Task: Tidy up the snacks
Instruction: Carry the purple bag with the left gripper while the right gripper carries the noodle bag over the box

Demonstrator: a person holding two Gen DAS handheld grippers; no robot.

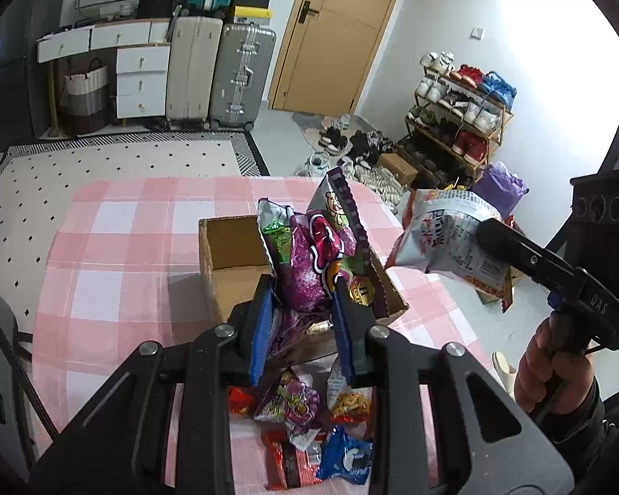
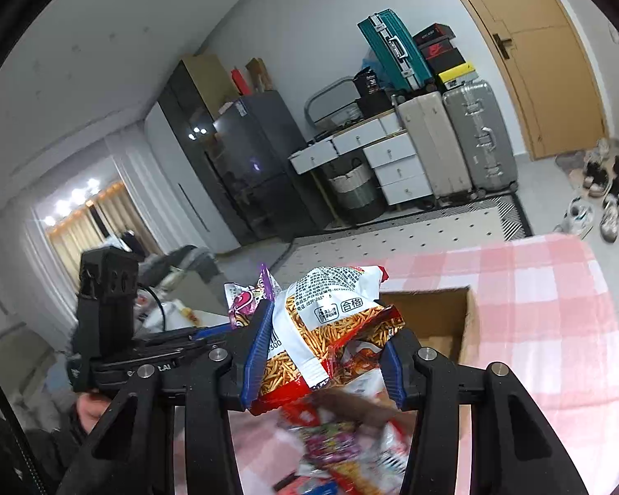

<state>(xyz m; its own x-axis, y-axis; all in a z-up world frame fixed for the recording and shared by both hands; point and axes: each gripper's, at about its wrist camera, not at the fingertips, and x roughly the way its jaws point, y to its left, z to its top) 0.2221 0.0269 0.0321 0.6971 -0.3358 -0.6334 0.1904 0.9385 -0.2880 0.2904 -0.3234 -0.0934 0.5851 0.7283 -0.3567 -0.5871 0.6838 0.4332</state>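
Observation:
My left gripper (image 1: 303,288) is shut on a purple snack bag (image 1: 309,264) and holds it over the open cardboard box (image 1: 231,247), where a green bag (image 1: 274,235) and a grey-purple bag (image 1: 338,202) stand upright. My right gripper (image 2: 322,321) is shut on a white-and-red bag of stick snacks (image 2: 326,321) and holds it in the air to the right of the box; the bag also shows in the left wrist view (image 1: 445,239). Loose snack packets (image 1: 309,429) lie on the pink checked tablecloth (image 1: 124,247) below my left gripper.
The table's right edge drops to the floor, where shoes (image 1: 363,152), a shoe rack (image 1: 462,111) and a purple bag (image 1: 499,185) stand. Suitcases (image 1: 218,70), white drawers (image 1: 140,78) and a door (image 1: 334,33) line the far wall. A patterned rug (image 1: 103,161) lies beyond the table.

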